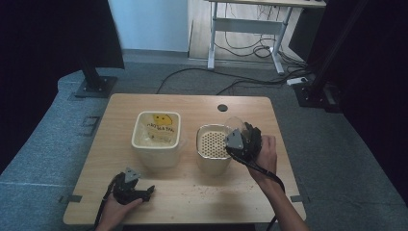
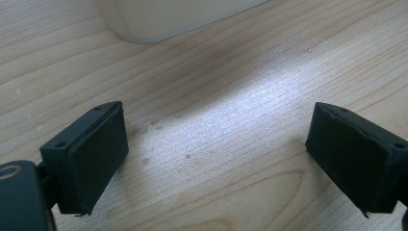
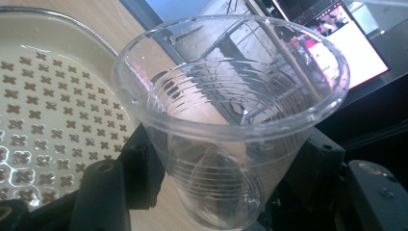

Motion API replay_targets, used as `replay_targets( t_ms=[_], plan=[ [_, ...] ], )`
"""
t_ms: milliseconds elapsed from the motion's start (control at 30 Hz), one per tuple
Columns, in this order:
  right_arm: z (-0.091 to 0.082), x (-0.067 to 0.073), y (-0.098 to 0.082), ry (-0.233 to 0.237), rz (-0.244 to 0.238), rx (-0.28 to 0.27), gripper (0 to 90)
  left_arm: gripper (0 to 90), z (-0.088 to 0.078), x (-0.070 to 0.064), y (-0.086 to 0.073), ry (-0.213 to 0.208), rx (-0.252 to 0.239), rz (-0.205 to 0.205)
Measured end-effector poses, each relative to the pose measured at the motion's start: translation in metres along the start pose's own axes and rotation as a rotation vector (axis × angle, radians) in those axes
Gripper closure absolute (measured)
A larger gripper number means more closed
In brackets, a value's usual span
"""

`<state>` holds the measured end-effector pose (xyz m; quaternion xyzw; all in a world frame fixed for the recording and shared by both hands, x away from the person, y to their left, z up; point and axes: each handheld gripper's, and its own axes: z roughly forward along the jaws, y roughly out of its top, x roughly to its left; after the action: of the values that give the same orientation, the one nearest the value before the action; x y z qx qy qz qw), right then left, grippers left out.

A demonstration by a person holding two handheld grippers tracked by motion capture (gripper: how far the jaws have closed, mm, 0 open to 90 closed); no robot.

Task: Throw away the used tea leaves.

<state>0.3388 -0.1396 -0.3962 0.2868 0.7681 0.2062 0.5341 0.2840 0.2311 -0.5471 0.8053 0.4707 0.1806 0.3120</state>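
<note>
A clear plastic cup is clamped between the jaws of my right gripper; it looks empty and is tilted. In the high view the cup hangs over the right rim of a cream container with a perforated top. That perforated top lies just left of the cup in the right gripper view. Near the table's front left, my left gripper rests low over the wood. Its jaws stand wide open around bare tabletop in the left gripper view.
A second cream container holds a clear bag with a yellow smiley print, left of the perforated one. Its base shows beyond the left jaws. A few droplets and crumbs dot the wooden table. A black grommet sits near the far edge.
</note>
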Motion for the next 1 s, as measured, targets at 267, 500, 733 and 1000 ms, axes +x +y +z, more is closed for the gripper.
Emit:
replay_targets(
  t_ms=[267,500,733,1000],
  plan=[
    [0.002,0.01,0.005,-0.063,-0.158,0.014,38.1,7.0,0.0,0.0,0.0,-0.002,0.001,0.003],
    [0.006,0.013,0.008,-0.077,-0.244,0.04,38.1,7.1,0.0,0.0,0.0,-0.003,0.002,0.006],
    [0.008,0.017,0.009,-0.125,-0.342,0.053,38.1,7.0,0.0,0.0,0.0,-0.003,0.001,0.004],
    [0.012,0.022,0.012,-0.179,-0.487,0.067,38.2,7.0,0.0,0.0,0.0,-0.005,0.003,0.006]
  ],
)
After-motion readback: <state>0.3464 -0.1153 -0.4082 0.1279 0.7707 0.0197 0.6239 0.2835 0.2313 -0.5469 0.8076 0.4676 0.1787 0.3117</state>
